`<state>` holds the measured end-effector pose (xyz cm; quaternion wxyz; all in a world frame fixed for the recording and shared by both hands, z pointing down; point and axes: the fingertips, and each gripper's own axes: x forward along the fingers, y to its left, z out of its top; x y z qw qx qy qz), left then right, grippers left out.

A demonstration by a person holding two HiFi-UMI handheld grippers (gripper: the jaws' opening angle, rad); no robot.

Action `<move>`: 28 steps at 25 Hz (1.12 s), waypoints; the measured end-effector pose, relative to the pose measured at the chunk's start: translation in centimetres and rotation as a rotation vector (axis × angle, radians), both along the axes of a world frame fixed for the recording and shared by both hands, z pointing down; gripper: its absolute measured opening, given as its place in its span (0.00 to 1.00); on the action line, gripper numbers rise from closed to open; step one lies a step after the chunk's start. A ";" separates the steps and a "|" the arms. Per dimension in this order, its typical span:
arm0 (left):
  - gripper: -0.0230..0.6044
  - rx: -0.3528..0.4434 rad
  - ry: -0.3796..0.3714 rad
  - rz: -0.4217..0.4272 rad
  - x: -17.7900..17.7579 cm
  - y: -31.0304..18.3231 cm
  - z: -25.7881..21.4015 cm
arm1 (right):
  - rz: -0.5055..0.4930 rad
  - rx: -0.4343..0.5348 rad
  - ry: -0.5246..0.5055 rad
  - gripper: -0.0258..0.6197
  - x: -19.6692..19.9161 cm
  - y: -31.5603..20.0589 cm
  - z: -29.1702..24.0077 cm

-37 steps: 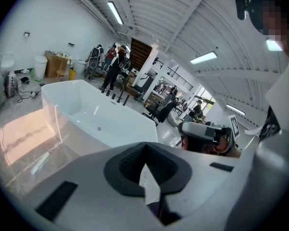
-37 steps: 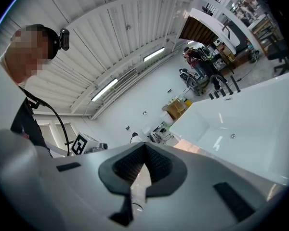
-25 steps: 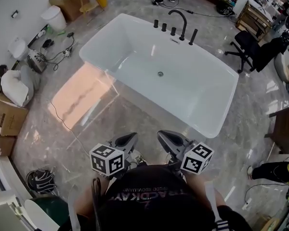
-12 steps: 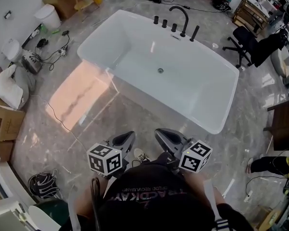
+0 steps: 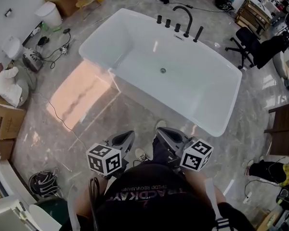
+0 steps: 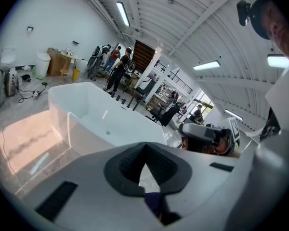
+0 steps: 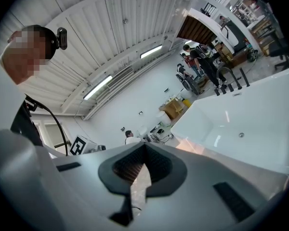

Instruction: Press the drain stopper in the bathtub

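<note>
Left gripper (image 5: pixel 127 137): jaws closed tip to tip on nothing, held low against the person's torso. Bathtub (image 5: pixel 197 90): ahead across bare floor, well apart from both tools; the drain stopper (image 5: pixel 163 70) sits in the middle of the tub floor, below the faucet (image 5: pixel 183 16) on the far rim, untouched. Change noted over the last second – a shoe (image 5: pixel 159 125) now shows forward between the tools and the tub has shifted slightly in the head view (a step toward it, in my judgement). Right gripper (image 5: pixel 164 134): jaws likewise together and empty, beside the body. Assessment – approach only; the reach and the press are not yet begun.
</note>
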<state>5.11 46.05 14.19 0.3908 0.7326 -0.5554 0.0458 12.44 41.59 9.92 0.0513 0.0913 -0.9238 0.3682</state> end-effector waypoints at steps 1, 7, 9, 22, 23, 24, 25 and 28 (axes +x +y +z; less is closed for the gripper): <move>0.04 0.001 -0.003 -0.008 -0.3 -0.3 -0.1 | -0.008 0.001 -0.001 0.06 -0.2 -0.4 0.0; 0.04 -0.005 -0.007 -0.069 -1.9 -3.0 -0.5 | -0.063 0.007 -0.014 0.06 -2.1 -3.6 -0.7; 0.04 -0.014 -0.008 -0.073 -2.1 -4.1 -0.6 | -0.067 0.006 -0.021 0.06 -2.5 -4.9 -0.9; 0.04 -0.060 0.014 -0.033 -1.2 -13.7 0.9 | -0.041 -0.054 0.021 0.06 -1.8 -14.2 1.3; 0.04 -0.063 0.019 -0.029 -1.0 -14.6 1.0 | -0.034 -0.057 0.022 0.06 -1.6 -15.1 1.3; 0.04 -0.066 0.022 -0.025 -0.8 -15.5 1.1 | -0.027 -0.060 0.022 0.06 -1.4 -15.9 1.3; 0.04 -0.068 0.024 -0.020 -0.7 -16.4 1.2 | -0.022 -0.062 0.023 0.06 -1.2 -16.8 1.3; 0.04 -0.073 0.027 -0.007 -0.4 -18.8 1.2 | -0.010 -0.074 0.032 0.06 -1.0 -19.0 1.5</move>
